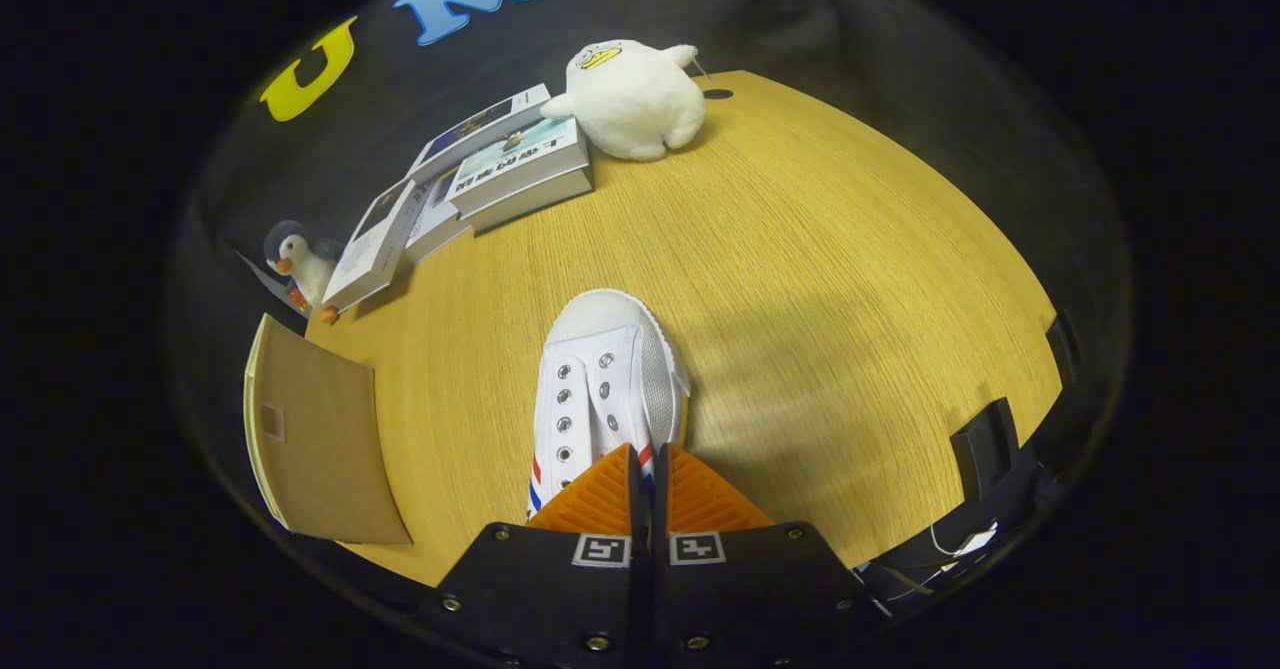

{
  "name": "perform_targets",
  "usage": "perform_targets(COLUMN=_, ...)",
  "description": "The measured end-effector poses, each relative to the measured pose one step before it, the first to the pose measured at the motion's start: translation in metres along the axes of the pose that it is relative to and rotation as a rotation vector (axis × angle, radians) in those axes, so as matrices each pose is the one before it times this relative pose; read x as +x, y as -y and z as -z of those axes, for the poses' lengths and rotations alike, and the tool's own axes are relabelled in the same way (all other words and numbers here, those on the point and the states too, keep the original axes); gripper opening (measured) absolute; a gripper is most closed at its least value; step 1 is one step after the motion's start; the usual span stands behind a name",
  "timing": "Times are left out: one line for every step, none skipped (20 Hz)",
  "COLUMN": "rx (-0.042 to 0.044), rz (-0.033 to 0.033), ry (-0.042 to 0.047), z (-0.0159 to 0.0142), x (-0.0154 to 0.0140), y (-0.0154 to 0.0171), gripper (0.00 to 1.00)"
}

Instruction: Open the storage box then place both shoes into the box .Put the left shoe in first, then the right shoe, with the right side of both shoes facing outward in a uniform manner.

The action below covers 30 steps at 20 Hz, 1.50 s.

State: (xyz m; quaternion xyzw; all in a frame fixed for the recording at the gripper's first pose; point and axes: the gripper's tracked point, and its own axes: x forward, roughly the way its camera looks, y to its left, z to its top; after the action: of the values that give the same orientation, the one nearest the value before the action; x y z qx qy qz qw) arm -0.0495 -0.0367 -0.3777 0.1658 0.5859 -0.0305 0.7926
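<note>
The orange fingers [648, 469] stand nearly together, pinching the side wall of a white shoe [600, 389] at its opening, toe pointing away over the wooden counter [850, 279]. A brown box [320, 449] lies to the left of the shoe. Beyond sit stacked books [510, 169], a white plush duck [630, 99] and a small penguin toy [300, 264].

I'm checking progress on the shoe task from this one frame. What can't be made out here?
- Heel of the white shoe: gripper view, hidden behind the orange fingers.
- Gripper: fingers nearly together, actual pinch on the shoe hidden.
- Brown panel, gripper view: cannot tell whether it belongs to the storage box.
</note>
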Motion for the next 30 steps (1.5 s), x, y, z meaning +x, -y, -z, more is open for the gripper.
perform_targets(rx=0.00608, rz=-0.01646, ry=0.01428, z=-0.00352, x=-0.00597, y=-0.00689, gripper=0.0)
perform_targets(rx=0.00138, rz=-0.01812, ry=0.00196, z=-0.00128, x=-0.00648, y=-0.00862, gripper=0.0)
perform_targets(rx=0.00311, rz=-0.01515, ry=0.00379, z=-0.00262, x=-0.00486, y=-0.00785, gripper=0.0)
perform_targets(rx=0.00454, rz=-0.01894, ry=0.00731, z=-0.0033, x=-0.00619, y=-0.01013, gripper=0.0)
perform_targets(rx=0.0077, rz=-0.0224, ry=0.0048, z=-0.00291, x=-0.00547, y=-0.01065, gripper=0.0)
perform_targets(rx=0.00406, rz=-0.02509, ry=0.00058, z=-0.00194, x=-0.00518, y=-0.01241, gripper=0.0)
perform_targets(rx=0.00496, rz=-0.02151, ry=0.00583, z=-0.00266, x=-0.00515, y=-0.01129, gripper=0.0)
perform_targets(rx=0.0008, rz=-0.01914, ry=0.00045, z=-0.00198, x=-0.00357, y=-0.01118, gripper=0.0)
perform_targets(rx=-0.00238, rz=-0.01568, ry=0.00691, z=-0.00243, x=-0.00383, y=-0.01167, gripper=0.0)
perform_targets(rx=-0.01018, rz=-0.01361, ry=0.00545, z=-0.00262, x=-0.00231, y=-0.01193, gripper=0.0)
perform_targets(rx=-0.01197, rz=-0.01147, ry=0.00214, z=-0.00163, x=-0.00196, y=-0.01119, gripper=0.0)
perform_targets(rx=-0.00944, rz=-0.01189, ry=-0.00068, z=-0.00125, x=-0.00312, y=-0.01264, gripper=0.0)
perform_targets(rx=-0.01103, rz=-0.01302, ry=0.00377, z=-0.00201, x=-0.00246, y=-0.01261, gripper=0.0)
perform_targets(rx=-0.02117, rz=-0.01459, ry=0.00023, z=-0.00188, x=-0.00226, y=-0.01298, gripper=0.0)
perform_targets(rx=-0.01622, rz=-0.0121, ry=0.00771, z=-0.00216, x=-0.00166, y=-0.01223, gripper=0.0)
perform_targets(rx=-0.01643, rz=-0.01147, ry=0.00382, z=-0.00245, x=-0.00174, y=-0.01256, gripper=0.0)
perform_targets(rx=-0.01524, rz=-0.01401, ry=0.00019, z=-0.00312, x=-0.00011, y=-0.01234, gripper=0.0)
perform_targets(rx=-0.01015, rz=-0.0121, ry=0.00345, z=-0.00149, x=-0.00015, y=-0.01251, gripper=0.0)
perform_targets(rx=-0.01193, rz=-0.01485, ry=-0.00538, z=-0.00154, x=0.00041, y=-0.01183, gripper=0.0)
perform_targets(rx=-0.01086, rz=-0.01317, ry=-0.00128, z=-0.0012, x=0.00184, y=-0.01193, gripper=0.0)
perform_targets(rx=-0.00888, rz=-0.0121, ry=0.00009, z=-0.00061, x=0.00141, y=-0.01142, gripper=0.0)
perform_targets(rx=-0.00922, rz=-0.01524, ry=-0.00918, z=-0.00056, x=0.00262, y=-0.00983, gripper=0.0)
perform_targets(rx=-0.00526, rz=-0.0163, ry=-0.0016, z=-0.0004, x=0.00305, y=-0.01108, gripper=0.0)
perform_targets(rx=-0.00602, rz=-0.01671, ry=-0.00945, z=0.00214, x=0.00268, y=-0.01161, gripper=0.0)
perform_targets(rx=-0.00734, rz=-0.01571, ry=-0.00801, z=0.00176, x=0.00372, y=-0.01113, gripper=0.0)
perform_targets(rx=-0.00576, rz=-0.01124, ry=-0.00452, z=0.00168, x=0.00441, y=-0.01048, gripper=0.0)
perform_targets(rx=-0.01242, rz=-0.01114, ry=-0.01127, z=0.00126, x=0.00475, y=-0.00946, gripper=0.0)
perform_targets(rx=-0.01055, rz=-0.00577, ry=-0.00137, z=0.0013, x=0.00478, y=-0.00843, gripper=0.0)
perform_targets(rx=-0.01137, rz=-0.00421, ry=-0.00783, z=0.00167, x=0.00543, y=-0.00761, gripper=0.0)
perform_targets(rx=-0.0104, rz=-0.00374, ry=-0.00678, z=0.0023, x=0.00605, y=-0.00774, gripper=0.0)
